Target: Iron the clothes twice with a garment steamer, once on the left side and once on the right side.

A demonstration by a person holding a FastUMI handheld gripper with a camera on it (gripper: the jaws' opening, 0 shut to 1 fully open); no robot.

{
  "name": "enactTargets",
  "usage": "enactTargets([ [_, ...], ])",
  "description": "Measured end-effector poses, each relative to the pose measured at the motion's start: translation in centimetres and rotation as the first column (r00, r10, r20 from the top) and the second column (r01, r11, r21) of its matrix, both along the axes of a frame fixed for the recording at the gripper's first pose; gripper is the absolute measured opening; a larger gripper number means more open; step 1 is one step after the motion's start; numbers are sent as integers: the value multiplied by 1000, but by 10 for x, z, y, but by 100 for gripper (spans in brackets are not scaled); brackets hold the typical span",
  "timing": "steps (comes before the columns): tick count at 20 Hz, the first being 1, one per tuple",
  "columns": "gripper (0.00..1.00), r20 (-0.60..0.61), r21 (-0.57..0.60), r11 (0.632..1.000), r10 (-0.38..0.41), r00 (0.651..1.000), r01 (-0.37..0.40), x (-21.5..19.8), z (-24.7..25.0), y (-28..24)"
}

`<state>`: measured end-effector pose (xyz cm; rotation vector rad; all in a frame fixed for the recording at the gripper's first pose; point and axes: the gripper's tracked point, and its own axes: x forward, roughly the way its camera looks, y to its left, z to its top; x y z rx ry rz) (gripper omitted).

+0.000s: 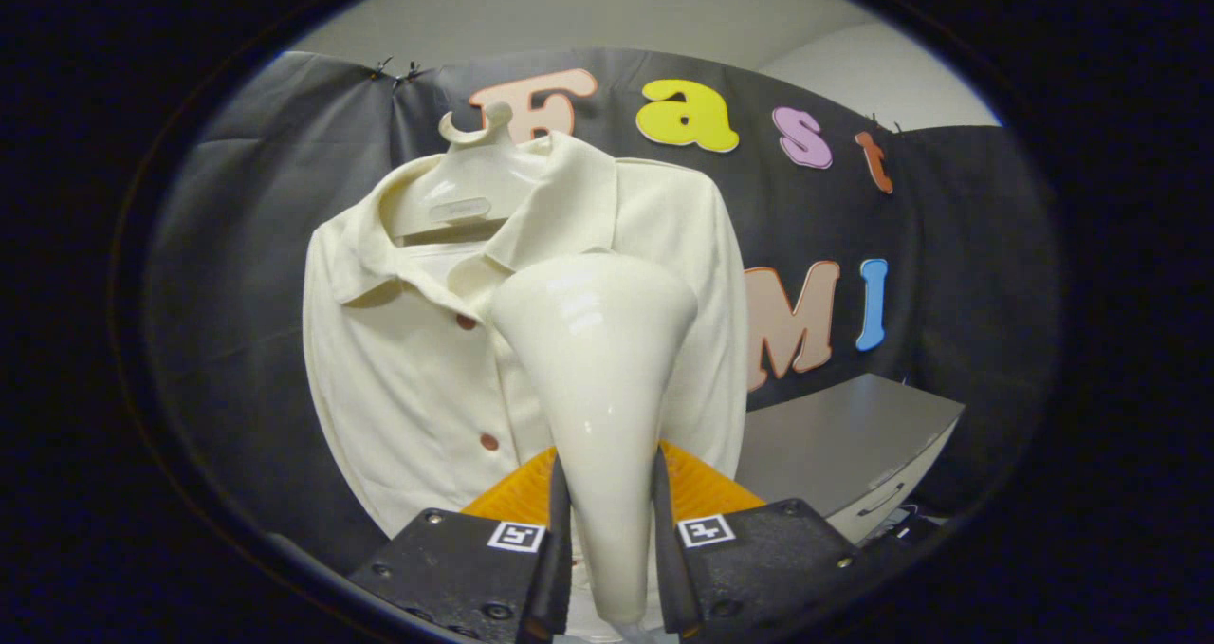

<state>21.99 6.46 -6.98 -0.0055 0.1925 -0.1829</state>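
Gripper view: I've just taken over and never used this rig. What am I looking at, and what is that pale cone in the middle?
The camera rides on a hand-held gripper and looks forward along its jaws, which show at the bottom. The jaws are closed on the handle of the garment steamer; the pale cone is its head, widening away from you. Beyond it a cream shirt with dark buttons hangs on a hanger against the booth's black cloth wall. A grey cabinet stands beside the shirt.
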Motion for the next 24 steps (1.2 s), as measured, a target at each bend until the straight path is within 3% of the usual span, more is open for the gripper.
enactTargets([
  [6, 37, -52, -42, 999, -17, 999, 15, 20, -28, -4],
  [16, 37, -194, -86, 996, -39, 980, 23, 11, -114, -17],
  [24, 38, -373, -99, 995, -59, 926, 23, -24, -211, -25],
])
